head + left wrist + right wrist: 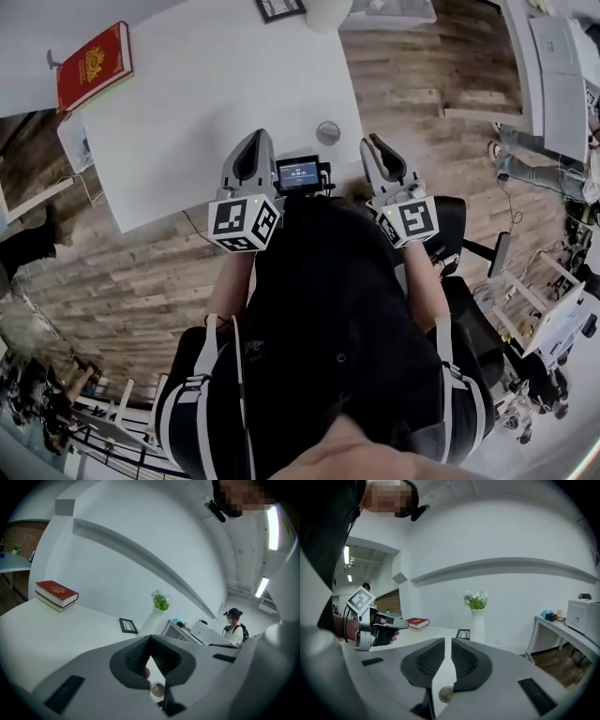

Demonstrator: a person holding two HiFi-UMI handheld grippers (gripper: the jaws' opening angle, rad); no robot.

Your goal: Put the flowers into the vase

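While the flowers are already standing in the vase, both grippers are hovering empty well short of it, the left gripper pinched together, the right gripper barely parted; light and fragile, they are probably wanting a gentle grip low down, under the blooms

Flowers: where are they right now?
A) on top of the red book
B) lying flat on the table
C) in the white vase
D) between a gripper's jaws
C: the flowers stick up out of the top of the vase.
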